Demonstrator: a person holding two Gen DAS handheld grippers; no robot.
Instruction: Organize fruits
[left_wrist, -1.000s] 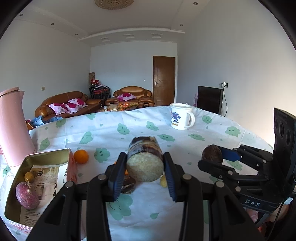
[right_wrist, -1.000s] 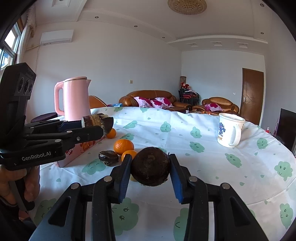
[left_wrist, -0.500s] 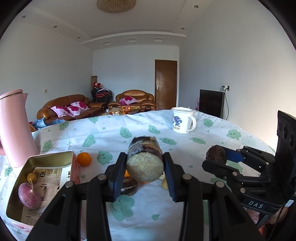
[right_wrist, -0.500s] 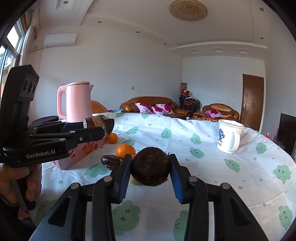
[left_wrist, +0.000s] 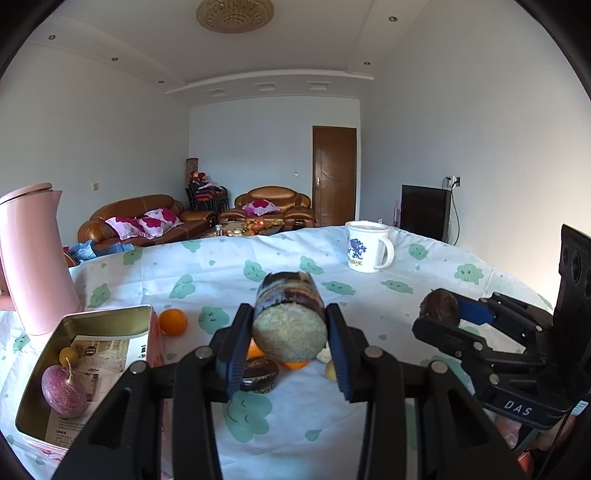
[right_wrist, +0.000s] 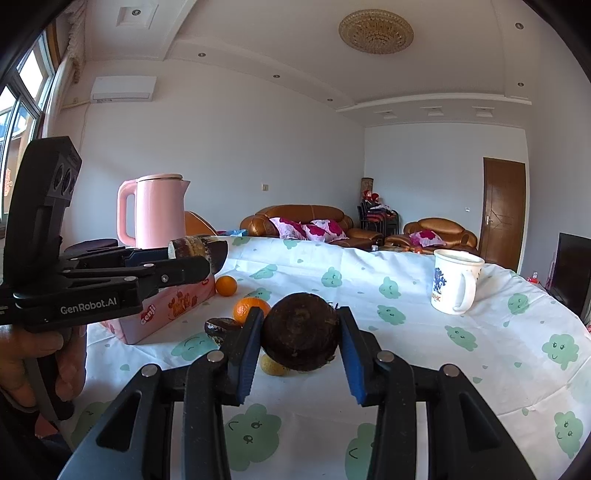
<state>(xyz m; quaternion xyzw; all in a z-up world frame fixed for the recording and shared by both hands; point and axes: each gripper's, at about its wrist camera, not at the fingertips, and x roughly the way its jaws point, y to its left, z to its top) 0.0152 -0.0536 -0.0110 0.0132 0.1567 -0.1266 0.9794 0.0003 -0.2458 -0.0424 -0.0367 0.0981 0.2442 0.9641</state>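
1. The left gripper (left_wrist: 290, 345) is clamped on a short sugarcane piece (left_wrist: 289, 320), pale cut end toward the camera, held above the table.
2. The right gripper (right_wrist: 301, 341) is closed around a dark round fruit (right_wrist: 301, 331), also lifted off the tablecloth (right_wrist: 424, 354).
3. At 9 o'clock from the left gripper sits the open tin box (left_wrist: 92, 325), holding a purple fruit (left_wrist: 63, 390) and a small yellow one (left_wrist: 68, 356).
4. An orange (left_wrist: 173, 321) lies just beside the box at its 2 o'clock.
5. A white mug (right_wrist: 455, 281) stands at 2 o'clock from the right gripper; a pink kettle (right_wrist: 155, 210) at 10 o'clock.
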